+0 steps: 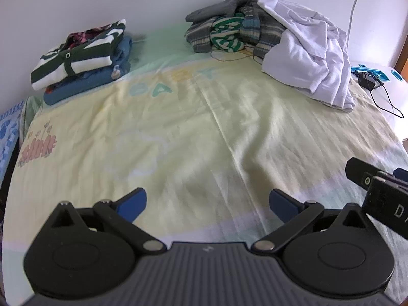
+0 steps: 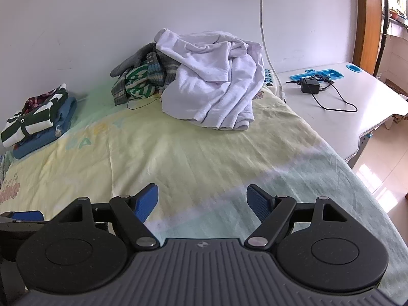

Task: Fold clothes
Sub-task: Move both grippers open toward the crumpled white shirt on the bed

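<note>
Both tools, left tool point(image 1: 207, 202) and right tool point(image 2: 202, 201), gape empty; best reach for the white garment point(image 2: 216, 81) atop the unfolded heap point(image 2: 142, 81), pinching one layer only.

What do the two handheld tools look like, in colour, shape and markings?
Both look alike. The left tool has blue textured finger pads on black linkage bars with silver pivot pins, two round black discs, and a grey ribbed body with a small logo. The right tool has the same build. In the left wrist view, its black side carries white lettering, only partly visible. No hand or sleeve shows.
</note>
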A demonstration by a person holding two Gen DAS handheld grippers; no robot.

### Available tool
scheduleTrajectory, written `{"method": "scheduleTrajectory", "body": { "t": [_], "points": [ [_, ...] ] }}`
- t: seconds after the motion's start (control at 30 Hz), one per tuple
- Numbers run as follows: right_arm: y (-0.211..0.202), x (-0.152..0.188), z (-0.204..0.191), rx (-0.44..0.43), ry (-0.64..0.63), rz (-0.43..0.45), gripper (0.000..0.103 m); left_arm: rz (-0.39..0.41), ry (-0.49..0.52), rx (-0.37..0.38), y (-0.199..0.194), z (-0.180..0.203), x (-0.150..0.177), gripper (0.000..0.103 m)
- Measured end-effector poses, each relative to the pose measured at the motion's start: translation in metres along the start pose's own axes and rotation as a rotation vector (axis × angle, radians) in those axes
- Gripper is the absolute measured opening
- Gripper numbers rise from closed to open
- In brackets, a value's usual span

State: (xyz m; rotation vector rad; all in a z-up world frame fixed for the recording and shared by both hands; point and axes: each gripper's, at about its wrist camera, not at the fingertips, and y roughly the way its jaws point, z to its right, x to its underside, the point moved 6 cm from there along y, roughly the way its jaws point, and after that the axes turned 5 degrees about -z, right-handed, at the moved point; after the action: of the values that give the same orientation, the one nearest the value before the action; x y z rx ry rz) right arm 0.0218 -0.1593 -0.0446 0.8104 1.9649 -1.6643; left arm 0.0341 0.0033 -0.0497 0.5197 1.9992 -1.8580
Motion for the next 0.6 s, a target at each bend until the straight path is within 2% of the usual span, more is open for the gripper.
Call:
{"method": "scheduleTrajectory", "body": {
  "t": [0.6],
  "points": [
    [-0.005, -0.005, 0.006, -0.042, -0.050, -0.003, 0.079, 0.002, -0.049, -0.037, -0.012, 0.014, 0.006, 0.102]
  ]
}}
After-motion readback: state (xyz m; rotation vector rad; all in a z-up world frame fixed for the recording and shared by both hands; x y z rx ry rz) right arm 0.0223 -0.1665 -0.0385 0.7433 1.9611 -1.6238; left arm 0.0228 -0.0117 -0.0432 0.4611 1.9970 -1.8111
